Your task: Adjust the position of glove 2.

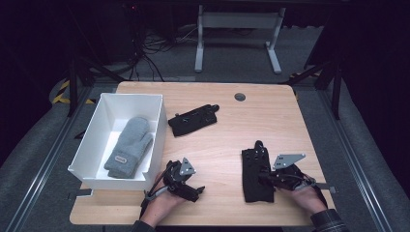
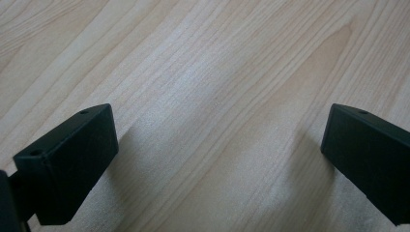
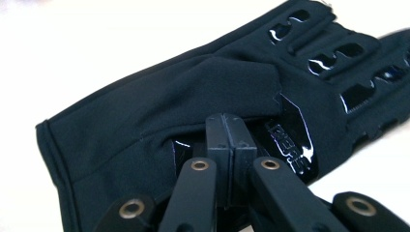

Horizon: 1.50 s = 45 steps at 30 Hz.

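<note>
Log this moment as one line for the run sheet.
left claw: open, over bare table | right claw: shut on near black glove | far black glove: loose on table | grey mitten: in white box

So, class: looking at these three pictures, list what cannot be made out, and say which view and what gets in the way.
- Near black glove, high view: its right edge is covered by the right gripper.
- Right gripper view: whether the closed jaws pinch any glove fabric; the jaws themselves cover that spot.
- Grey mitten label, high view: too small to read.
- White box, high view: the floor under the mitten is hidden.
- Glove logo, right gripper view: blurred.
</note>
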Motion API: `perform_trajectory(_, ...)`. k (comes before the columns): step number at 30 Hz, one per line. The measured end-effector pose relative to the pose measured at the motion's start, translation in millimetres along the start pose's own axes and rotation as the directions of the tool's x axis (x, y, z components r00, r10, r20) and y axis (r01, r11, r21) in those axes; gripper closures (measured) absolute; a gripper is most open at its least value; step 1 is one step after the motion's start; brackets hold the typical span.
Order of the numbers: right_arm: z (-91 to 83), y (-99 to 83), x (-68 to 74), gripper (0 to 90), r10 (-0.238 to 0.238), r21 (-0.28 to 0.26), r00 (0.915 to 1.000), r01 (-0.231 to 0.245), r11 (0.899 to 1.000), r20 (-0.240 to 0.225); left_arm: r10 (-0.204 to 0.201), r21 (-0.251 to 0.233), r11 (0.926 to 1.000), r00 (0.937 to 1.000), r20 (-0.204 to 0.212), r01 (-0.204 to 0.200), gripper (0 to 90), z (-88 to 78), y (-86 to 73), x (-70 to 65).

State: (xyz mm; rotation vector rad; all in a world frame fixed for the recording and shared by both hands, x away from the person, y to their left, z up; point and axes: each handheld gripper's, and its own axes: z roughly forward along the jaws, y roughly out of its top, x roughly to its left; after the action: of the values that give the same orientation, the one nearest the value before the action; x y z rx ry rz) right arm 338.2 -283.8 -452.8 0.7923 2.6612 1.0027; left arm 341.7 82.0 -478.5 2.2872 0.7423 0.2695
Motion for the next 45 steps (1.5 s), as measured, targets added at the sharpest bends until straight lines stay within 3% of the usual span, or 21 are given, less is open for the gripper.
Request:
perform_trajectory(2, -0.4, -0.1, 11.0, 90.0, -0.026, 0.008, 0.9996, 0.026, 1.000, -0.014, -0.001, 0.000, 1.0000, 1.0000, -0.001, 0.001, 0.1, 0.0, 0.0, -0.1)
perform_trajectory(5, -0.5, 0.4, 13.8, 90.0, -0.034, 0.010, 0.9993, 0.034, 0.999, -0.015, -0.001, 0.000, 1.0000, 1.0000, -0.002, 0.001, 0.3, 0.0, 0.1, 0.0)
perform_trajectory(6, -2.3, 0.8, 13.1, 82.3, -0.025, -0.002, 0.9996, 0.025, 1.000, -0.015, -0.006, -0.003, 1.0000, 1.0000, -0.002, 0.006, 1.2, 0.1, 0.1, -0.2)
perform_trajectory(7, -2.3, 0.8, 13.1, 82.3, -0.025, -0.002, 0.9996, 0.025, 1.000, -0.015, -0.009, -0.003, 1.0000, 1.0000, -0.003, 0.009, 1.2, -0.4, 0.5, -0.1)
perform_trajectory(8, -4.0, 0.9, 11.6, 75.2, -0.016, -0.019, 0.9998, 0.016, 1.000, -0.007, -0.011, -0.005, 0.9999, 0.9999, -0.003, 0.011, 3.9, -1.7, 1.5, 0.0)
perform_trajectory(11, -12.4, 0.5, 5.8, 60.4, 0.030, -0.083, 0.9992, -0.027, 0.996, 0.028, -0.022, 0.007, 0.9997, 0.9997, -0.003, 0.022, 20.1, -4.9, 6.4, 1.6)
perform_trajectory(15, -17.9, -3.4, -2.5, 47.9, 0.076, -0.121, 0.9957, -0.069, 0.990, 0.053, -0.065, -0.008, 0.9978, 0.9970, 0.043, 0.065, 46.5, -4.7, 14.8, 9.3)
perform_trajectory(17, -18.6, -5.4, -6.3, 43.3, 0.089, -0.136, 0.9940, -0.080, 0.987, 0.063, -0.049, 0.009, 0.9988, 0.9985, 0.025, 0.049, 59.9, -2.3, 19.4, 10.6)
perform_trajectory(19, -18.2, -6.5, -8.3, 40.9, 0.090, -0.136, 0.9930, -0.079, 0.988, 0.076, -0.062, 0.012, 0.9980, 0.9974, 0.036, 0.062, 71.0, -0.7, 24.0, 12.1)
perform_trajectory(22, -18.4, -7.7, -9.5, 40.3, 0.089, -0.135, 0.9922, -0.077, 0.988, 0.087, -0.080, 0.029, 0.9964, 0.9967, 0.013, 0.080, 88.8, 2.6, 32.3, 14.0)
perform_trajectory(24, -20.2, -9.4, -11.4, 40.2, 0.095, -0.141, 0.9915, -0.082, 0.987, 0.088, -0.117, 0.017, 0.9930, 0.9930, 0.016, 0.117, 90.0, 8.0, 43.4, 17.9)
perform_trajectory(28, -20.9, -10.6, -12.9, 40.2, 0.097, -0.146, 0.9917, -0.084, 0.986, 0.085, -0.146, -0.006, 0.9892, 0.9892, 0.003, 0.146, 90.0, 13.8, 57.2, 27.9)
perform_trajectory(36, -20.6, -10.3, -13.5, 40.2, 0.095, -0.148, 0.9922, -0.082, 0.986, 0.081, -0.161, -0.043, 0.9862, 0.9865, -0.029, 0.160, 90.0, 18.2, 78.3, 56.3)
perform_trajectory(38, -19.4, -10.3, -14.0, 40.2, 0.094, -0.147, 0.9926, -0.082, 0.986, 0.077, -0.162, -0.051, 0.9860, 0.9846, -0.065, 0.159, 90.0, 22.3, 86.2, 69.3)
perform_trajectory(39, -19.4, -10.3, -14.0, 40.2, 0.094, -0.147, 0.9926, -0.082, 0.986, 0.077, -0.162, -0.051, 0.9860, 0.9846, -0.065, 0.159, 90.0, 22.3, 86.2, 69.3)
perform_trajectory(45, -19.5, -10.7, -14.9, 40.2, 0.098, -0.148, 0.9926, -0.087, 0.985, 0.071, -0.183, -0.067, 0.9822, 0.9755, -0.122, 0.176, 90.0, 31.5, 101.3, 95.7)
